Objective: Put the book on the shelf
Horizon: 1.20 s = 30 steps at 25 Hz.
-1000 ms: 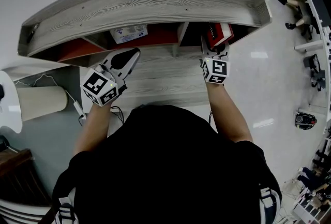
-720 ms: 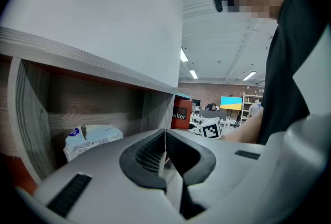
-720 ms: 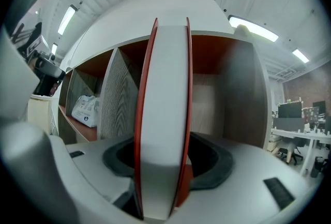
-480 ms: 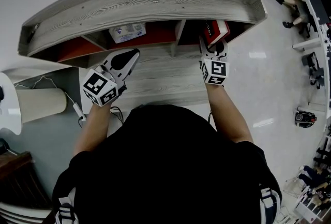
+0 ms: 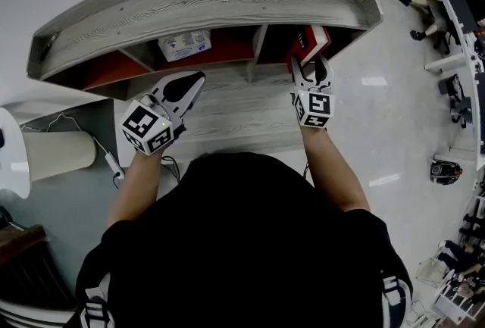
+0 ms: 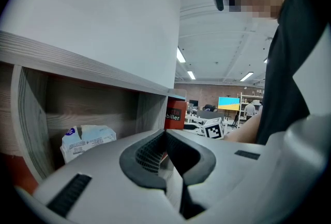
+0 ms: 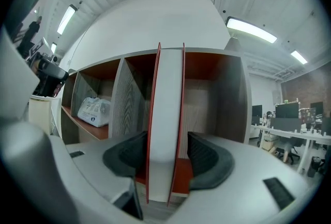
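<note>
While book (image 7: 165, 114) stands upright at wooden shelf (image 5: 227, 1) | pale floor (image 5: 394, 107) | office desks (image 7: 283, 133)

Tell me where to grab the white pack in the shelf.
Pinch the pack across its soft front edge, coming straight in through the open front of the shelf, probably with the left gripper, which is nearest. The shelf's top and side walls block every other way in.

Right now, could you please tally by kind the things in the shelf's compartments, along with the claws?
red book: 1
white packet: 1
claws: 2 (left claw, right claw)
Total: 4
</note>
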### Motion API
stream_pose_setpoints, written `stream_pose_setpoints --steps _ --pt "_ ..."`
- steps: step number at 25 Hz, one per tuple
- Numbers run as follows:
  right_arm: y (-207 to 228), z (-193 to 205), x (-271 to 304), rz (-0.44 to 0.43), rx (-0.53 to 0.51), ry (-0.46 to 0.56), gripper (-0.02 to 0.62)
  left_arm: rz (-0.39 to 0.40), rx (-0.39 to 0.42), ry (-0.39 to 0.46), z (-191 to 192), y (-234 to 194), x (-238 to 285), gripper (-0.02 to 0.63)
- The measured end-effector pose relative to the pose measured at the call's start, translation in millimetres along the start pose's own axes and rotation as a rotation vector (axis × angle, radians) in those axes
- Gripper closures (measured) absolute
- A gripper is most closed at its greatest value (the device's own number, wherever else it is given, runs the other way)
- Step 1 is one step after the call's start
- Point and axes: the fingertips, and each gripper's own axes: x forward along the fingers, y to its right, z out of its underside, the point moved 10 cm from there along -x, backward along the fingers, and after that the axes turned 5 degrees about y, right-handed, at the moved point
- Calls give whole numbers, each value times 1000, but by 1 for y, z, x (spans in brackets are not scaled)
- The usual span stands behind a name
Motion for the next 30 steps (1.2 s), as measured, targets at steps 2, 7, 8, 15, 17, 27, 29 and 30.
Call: stream_pose_setpoints --steps 2,7,8,15,17,27,29,30 --pt "1 -1 -5 0 -2 1 344 -1 0 1 -1 2 -1 583" --pt "4 1 -15 4 1 -2 344 -4 2 6 -3 6 -1 583" --pt "4 1 -17 4 2 -2 344 -2 3 6 -3 8 0 583" --pt "4 2 -27 -11 15 -2 345 -5 4 8 -4 19 2 583" --pt "3 -1 -31 -19 16 0 347 -6 5 9 -5 23 1 583" --pt "-1 -5 -58 -55 15 11 415 -21 12 14 -6 45 -9 583" --pt "-1 -6 -64 -63 16 12 427 -23 13 14 -6 49 -12 583" --pt "-1 -7 -67 -66 17 11 434 -24 12 15 -6 52 -13 583"
